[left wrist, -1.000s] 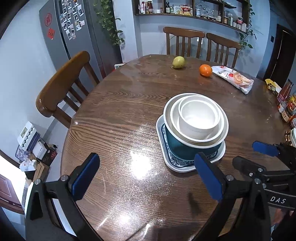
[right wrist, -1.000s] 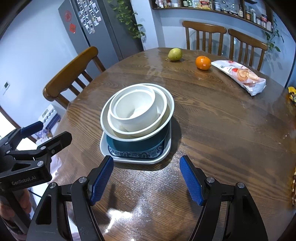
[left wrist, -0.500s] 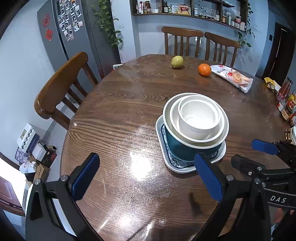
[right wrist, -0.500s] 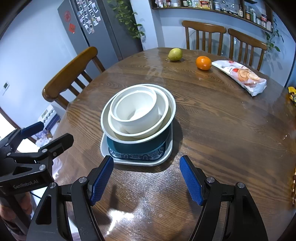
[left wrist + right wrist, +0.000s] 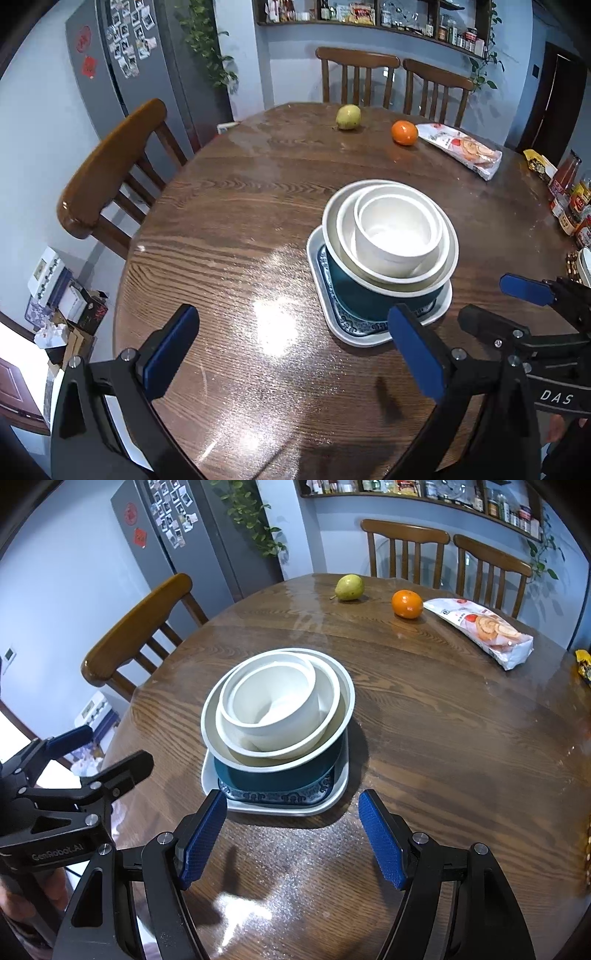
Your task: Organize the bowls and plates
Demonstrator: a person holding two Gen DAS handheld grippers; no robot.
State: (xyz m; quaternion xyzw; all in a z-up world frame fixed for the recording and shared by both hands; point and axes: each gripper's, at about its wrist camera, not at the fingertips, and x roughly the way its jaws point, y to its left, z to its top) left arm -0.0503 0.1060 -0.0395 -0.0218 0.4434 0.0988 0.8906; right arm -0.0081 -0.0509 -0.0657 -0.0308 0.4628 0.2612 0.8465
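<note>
A stack stands on the round wooden table: a white squarish plate with a blue pattern, a teal bowl on it, then a cream bowl and a small white bowl nested inside. My left gripper hovers open over bare table, left of and nearer than the stack. My right gripper is open just in front of the plate, with nothing between its fingers. Each gripper shows at the edge of the other's view.
A pear, an orange and a snack bag lie at the table's far side. Bottles and jars crowd the right edge. Wooden chairs stand around the table.
</note>
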